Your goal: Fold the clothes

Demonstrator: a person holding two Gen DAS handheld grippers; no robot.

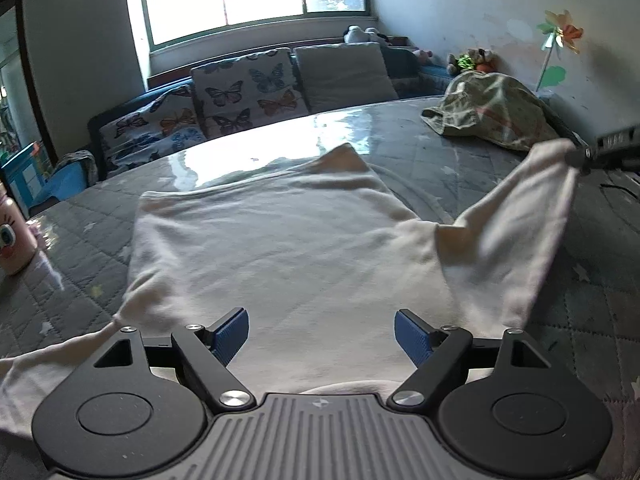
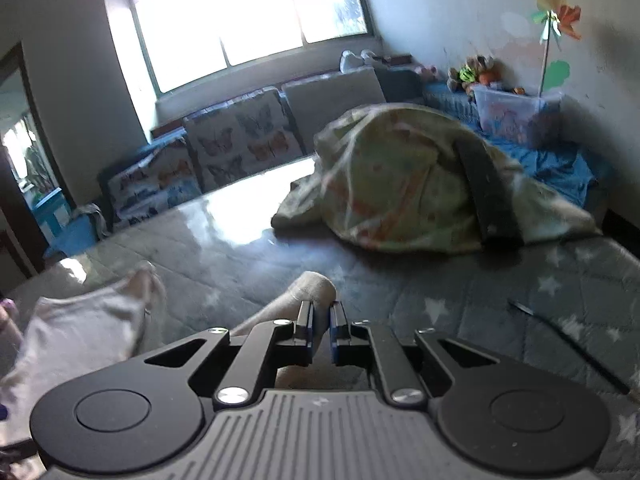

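Observation:
A white T-shirt [image 1: 280, 240] lies spread on the grey quilted table [image 1: 80, 224]. My left gripper [image 1: 321, 334] is open and empty, just above the shirt's near edge. My right gripper [image 2: 321, 336] is shut on the shirt's right sleeve [image 2: 308, 284] and holds it lifted off the table. In the left wrist view the right gripper [image 1: 580, 156] shows at the right edge, with the sleeve [image 1: 520, 220] stretched up to it. The shirt's body [image 2: 80, 324] shows at the left of the right wrist view.
A crumpled green patterned garment [image 2: 400, 184] is heaped at the table's far right. A pink bottle [image 1: 14, 236] stands at the left edge. A thin dark cable [image 2: 568, 344] lies on the table at the right. A butterfly-patterned sofa [image 1: 224, 96] stands behind the table.

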